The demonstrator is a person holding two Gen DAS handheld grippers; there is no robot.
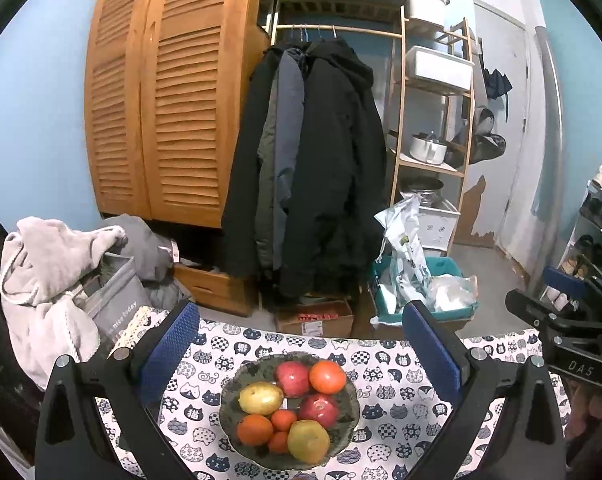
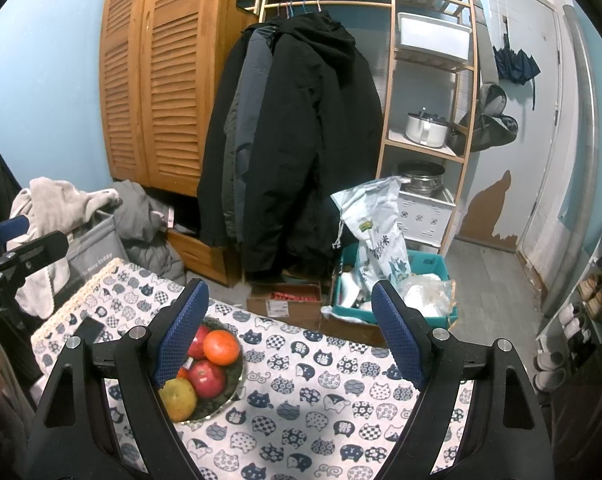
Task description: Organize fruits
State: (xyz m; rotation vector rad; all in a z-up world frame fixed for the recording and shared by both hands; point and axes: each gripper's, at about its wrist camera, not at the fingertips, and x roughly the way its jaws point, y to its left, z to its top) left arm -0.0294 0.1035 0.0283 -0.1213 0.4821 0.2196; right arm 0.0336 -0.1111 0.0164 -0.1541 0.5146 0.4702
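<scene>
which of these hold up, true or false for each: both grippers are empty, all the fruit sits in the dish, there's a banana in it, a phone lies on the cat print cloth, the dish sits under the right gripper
1. Both the left gripper and the right gripper are open and hold nothing. True.
2. All the fruit in view lies in the dark patterned glass dish. True.
3. The dish holds a banana. False: only round fruit, such as a red apple, a large orange and a yellow-green pear-like fruit.
4. A black phone lies on the cat-print tablecloth. True.
5. The dish lies centred between the right gripper's fingers. False: it sits off to that gripper's left, centred in the left wrist view.
</scene>
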